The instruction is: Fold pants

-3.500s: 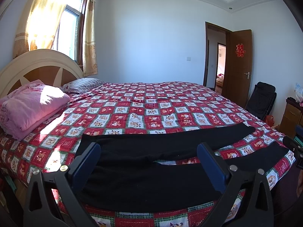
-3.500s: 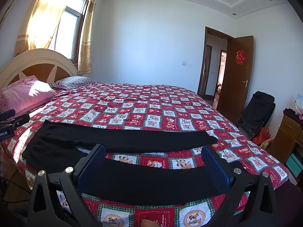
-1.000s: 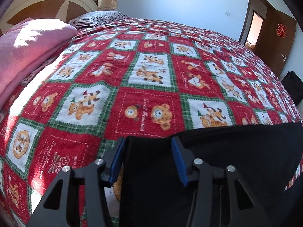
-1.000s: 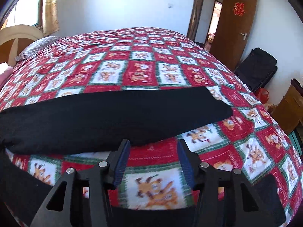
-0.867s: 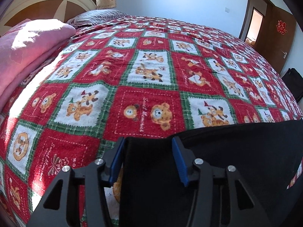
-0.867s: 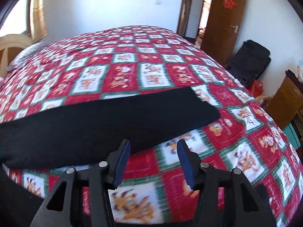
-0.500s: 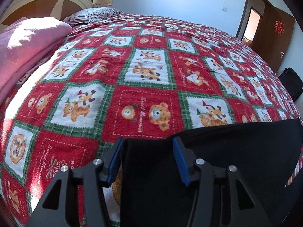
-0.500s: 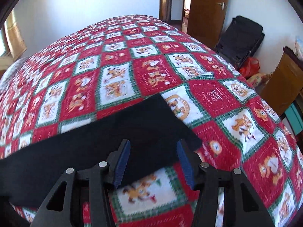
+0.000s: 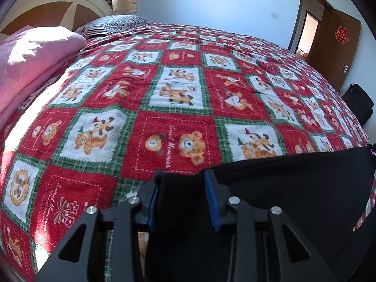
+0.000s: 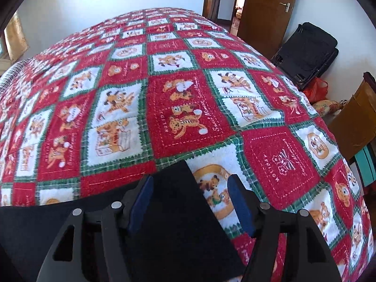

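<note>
Left gripper (image 9: 182,188) jaws closing on black pants (image 9: 282,188) corner, near bedspread (image 9: 164,82) front edge, pink blanket (image 9: 28,56) at the left edge

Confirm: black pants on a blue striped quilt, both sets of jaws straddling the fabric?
Wrong on the quilt: it is red, white and green patchwork with bear pictures, as both wrist views show. The rest holds: the black pants lie on it, fabric between both sets of jaws.

The pants (image 9: 293,188) lie across the near edge of the bed (image 9: 176,89). Their waist corner sits between the left tongs (image 9: 182,197); a leg end (image 10: 178,202) sits between the right tongs (image 10: 191,204). Beyond and left of the left tongs lie a folded quilt (image 9: 30,56) and a pillow (image 9: 112,24). Beyond and right of the right tongs stands a door (image 10: 268,11).
</note>
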